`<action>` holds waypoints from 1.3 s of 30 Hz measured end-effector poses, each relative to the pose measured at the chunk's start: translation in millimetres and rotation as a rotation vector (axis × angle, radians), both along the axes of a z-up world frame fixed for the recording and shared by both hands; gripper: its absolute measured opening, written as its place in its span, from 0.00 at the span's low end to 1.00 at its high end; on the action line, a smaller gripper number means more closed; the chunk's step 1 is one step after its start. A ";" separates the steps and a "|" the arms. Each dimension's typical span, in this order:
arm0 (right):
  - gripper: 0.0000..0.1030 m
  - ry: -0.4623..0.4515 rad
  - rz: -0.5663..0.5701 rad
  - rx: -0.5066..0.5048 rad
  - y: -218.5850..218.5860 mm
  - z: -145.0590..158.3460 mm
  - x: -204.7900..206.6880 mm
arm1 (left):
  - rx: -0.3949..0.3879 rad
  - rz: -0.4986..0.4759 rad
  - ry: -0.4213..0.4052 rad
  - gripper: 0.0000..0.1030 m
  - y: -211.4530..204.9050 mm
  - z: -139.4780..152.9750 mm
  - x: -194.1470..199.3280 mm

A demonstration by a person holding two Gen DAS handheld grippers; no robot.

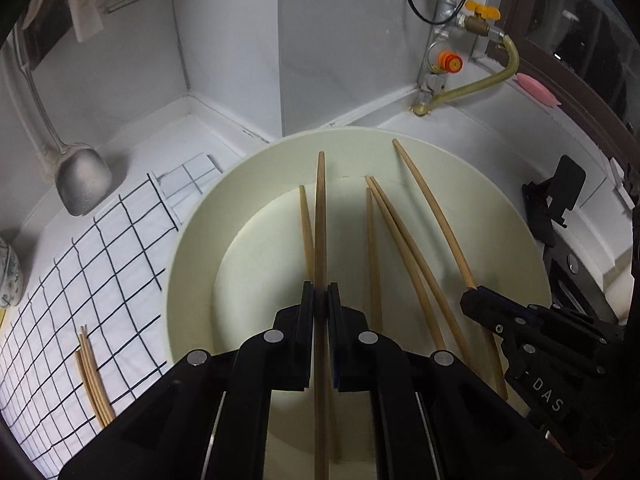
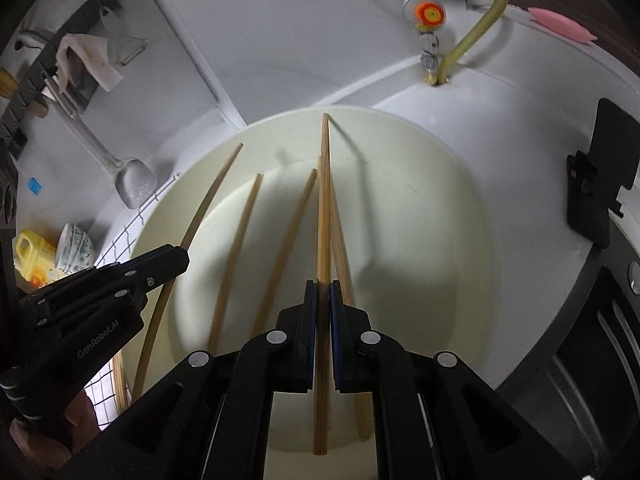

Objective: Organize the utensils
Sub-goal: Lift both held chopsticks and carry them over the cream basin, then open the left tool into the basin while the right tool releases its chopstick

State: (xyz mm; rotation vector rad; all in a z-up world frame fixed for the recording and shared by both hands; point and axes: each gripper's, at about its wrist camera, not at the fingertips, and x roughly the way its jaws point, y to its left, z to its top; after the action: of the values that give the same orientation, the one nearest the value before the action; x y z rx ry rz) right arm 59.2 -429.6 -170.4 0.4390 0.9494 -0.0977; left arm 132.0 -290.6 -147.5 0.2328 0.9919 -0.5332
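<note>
A wide cream basin (image 1: 520,216) (image 2: 472,184) holds several loose wooden chopsticks (image 1: 374,248) (image 2: 236,264). My left gripper (image 1: 321,300) is shut on one chopstick (image 1: 320,216) over the basin; it shows in the right wrist view (image 2: 180,254) with its chopstick (image 2: 208,204). My right gripper (image 2: 324,300) is shut on another chopstick (image 2: 323,200), also above the basin; it shows at the right of the left wrist view (image 1: 472,296) with its chopstick (image 1: 432,208). A few chopsticks (image 1: 94,380) lie on a checked cloth (image 1: 80,272) left of the basin.
A metal ladle (image 1: 82,184) (image 2: 134,184) leans against the left wall. Gas pipes with a yellow valve (image 1: 480,16) and hose stand behind the basin. A black stand (image 1: 560,196) (image 2: 604,188) is at the right. Patterned bowls (image 2: 76,246) and a yellow bottle (image 2: 28,256) sit far left.
</note>
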 end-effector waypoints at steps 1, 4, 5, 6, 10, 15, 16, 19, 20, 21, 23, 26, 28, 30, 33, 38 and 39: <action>0.06 0.009 -0.002 0.007 -0.6 -2.8 1.9 | 0.003 -0.004 0.004 0.07 -0.8 -1.7 1.4; 0.07 0.034 0.003 0.007 1.3 -9.5 7.5 | 0.010 -0.014 0.017 0.07 -3.1 -8.0 5.4; 0.07 0.043 0.004 0.009 2.3 -11.9 9.4 | 0.012 -0.015 0.022 0.07 -3.8 -9.9 6.3; 0.07 0.048 0.005 0.009 2.9 -13.5 10.1 | 0.015 -0.018 0.030 0.07 -4.6 -12.8 8.2; 0.07 0.072 0.012 0.011 6.3 -18.3 16.0 | 0.026 -0.023 0.052 0.08 -5.8 -20.8 11.9; 0.07 0.068 0.011 0.001 10.7 -17.0 17.3 | 0.025 -0.010 0.054 0.19 0.8 -21.1 14.4; 0.08 0.062 0.006 -0.002 10.1 -15.4 16.8 | 0.016 -0.005 0.053 0.32 2.9 -19.7 15.3; 0.17 0.048 -0.004 -0.020 7.4 -8.6 15.2 | 0.001 0.015 0.024 0.51 8.3 -12.7 15.0; 0.22 0.043 -0.009 -0.025 6.4 -6.2 14.4 | -0.004 0.019 0.015 0.52 10.5 -9.8 14.5; 0.25 0.037 -0.016 -0.029 4.7 -3.4 13.1 | -0.005 0.021 0.013 0.53 11.5 -8.2 14.6; 0.25 0.030 -0.025 -0.031 3.0 0.4 10.7 | -0.007 0.029 0.015 0.57 13.9 -5.8 15.5; 0.26 0.024 -0.032 -0.028 1.8 3.9 5.4 | -0.009 0.045 0.015 0.60 19.7 -2.9 14.5; 0.32 0.014 -0.034 -0.027 2.0 6.7 1.6 | -0.010 0.052 0.013 0.62 24.1 0.1 11.7; 0.36 0.006 -0.031 -0.026 3.8 10.1 -2.9 | -0.016 0.057 0.007 0.62 29.9 3.5 8.3; 0.41 -0.002 -0.023 -0.033 9.9 16.0 -9.4 | -0.021 0.071 -0.006 0.63 39.3 10.4 2.5; 0.45 -0.020 -0.008 -0.032 16.4 24.7 -23.4 | -0.035 0.113 -0.031 0.69 60.2 24.2 -10.1; 0.47 -0.026 -0.003 -0.030 18.3 26.8 -27.3 | -0.036 0.119 -0.033 0.69 63.3 25.6 -12.1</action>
State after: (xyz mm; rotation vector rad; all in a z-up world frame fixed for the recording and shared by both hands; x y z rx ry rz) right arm 31.9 -411.2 -143.6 0.4133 0.9201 -0.1086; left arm 119.9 -227.3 -121.9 0.1491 0.9570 -0.4365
